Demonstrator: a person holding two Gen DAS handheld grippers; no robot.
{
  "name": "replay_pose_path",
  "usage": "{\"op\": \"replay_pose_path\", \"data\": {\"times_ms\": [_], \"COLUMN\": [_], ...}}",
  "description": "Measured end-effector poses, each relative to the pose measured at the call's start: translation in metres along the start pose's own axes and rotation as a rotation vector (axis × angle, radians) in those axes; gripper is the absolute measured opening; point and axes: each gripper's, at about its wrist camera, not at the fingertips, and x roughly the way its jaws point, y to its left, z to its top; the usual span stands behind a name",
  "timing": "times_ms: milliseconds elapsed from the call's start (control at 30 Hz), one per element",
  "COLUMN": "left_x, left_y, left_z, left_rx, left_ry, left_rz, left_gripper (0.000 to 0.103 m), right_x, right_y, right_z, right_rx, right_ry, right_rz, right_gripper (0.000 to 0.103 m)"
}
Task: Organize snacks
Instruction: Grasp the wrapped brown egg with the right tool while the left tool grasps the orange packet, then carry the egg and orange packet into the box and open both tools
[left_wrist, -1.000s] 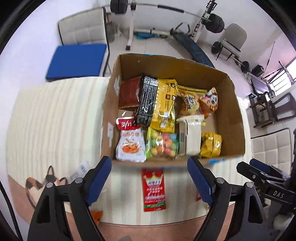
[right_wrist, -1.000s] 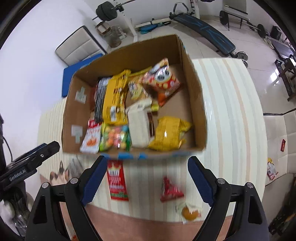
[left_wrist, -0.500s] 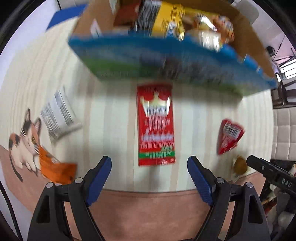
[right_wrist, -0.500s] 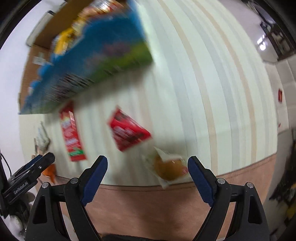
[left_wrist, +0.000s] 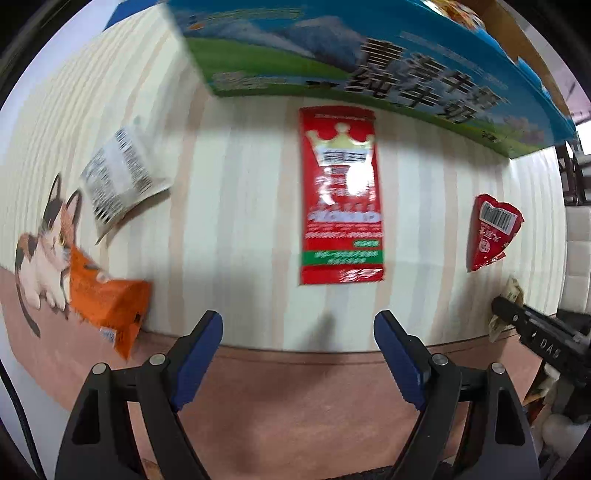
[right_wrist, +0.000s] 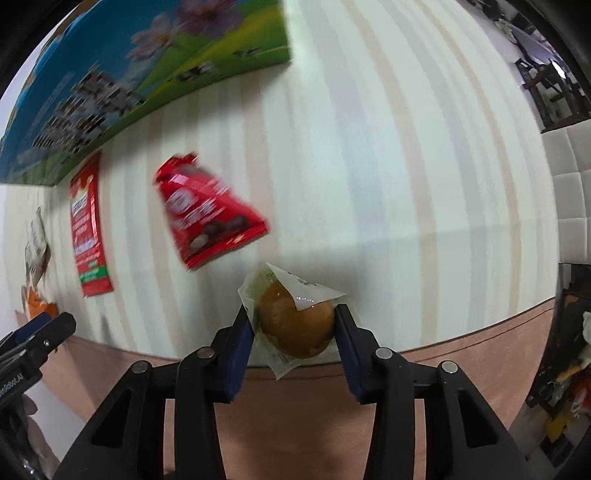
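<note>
The printed cardboard snack box stands at the far side of the striped table; it also shows in the right wrist view. My left gripper is open and empty, just short of a long red packet. My right gripper has its blue pads on both sides of a wrapped brown bun at the table's near edge. A red pouch lies just beyond it, and shows in the left view.
A white barcode packet and an orange packet lie at the left, next to a cat picture on the table. A padded chair stands at the right. The right gripper's body shows at the left view's right edge.
Both grippers dropped from above the box to the table's near edge. The right jaws narrowed around the wrapped bun. The left gripper came closer to the long red packet.
</note>
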Motion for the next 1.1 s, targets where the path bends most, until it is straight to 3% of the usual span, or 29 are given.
{"op": "replay_pose_path", "data": {"times_ms": [100,400,667,767,833,867,900,967,1100], "left_x": [-0.009,-0.014,0.020,0.033,0.036,0.038,0.036,0.033,0.026], "left_y": [0.035,0.191,0.236,0.242,0.241,0.237,0.232,0.217,0.166], "left_z": [-0.006,-0.025,-0.023,-0.011,-0.003,-0.001,0.004,0.009,0.010], "left_rx": [-0.112,-0.640,-0.826,-0.838,-0.814,-0.784,-0.758,-0.662,-0.421], "left_ry": [-0.008,0.001,0.069,0.090,0.079,0.085,0.088,0.067,0.047], "left_rz": [-0.038,-0.155,-0.237,-0.250,-0.229,-0.219,-0.208,-0.161,-0.057], "left_gripper": [0.084,0.084,0.084,0.084,0.071,0.056,0.054,0.047,0.047], "right_x": [-0.001,0.004,0.013,0.013,0.012,0.011,0.011,0.006,0.000], "right_y": [0.019,0.117,0.174,0.183,0.181,0.181,0.179,0.167,0.148], "right_z": [-0.008,-0.004,0.007,0.012,0.011,0.011,0.012,0.011,0.008], "right_rx": [-0.030,-0.158,-0.237,-0.245,-0.248,-0.249,-0.249,-0.247,-0.233], "right_ry": [0.002,0.006,0.001,0.004,0.005,0.005,0.005,0.008,0.018], "right_rz": [0.027,0.109,0.084,0.077,0.072,0.070,0.068,0.064,0.065], "right_gripper": [0.046,0.046,0.046,0.046,0.046,0.046,0.046,0.046,0.046]}}
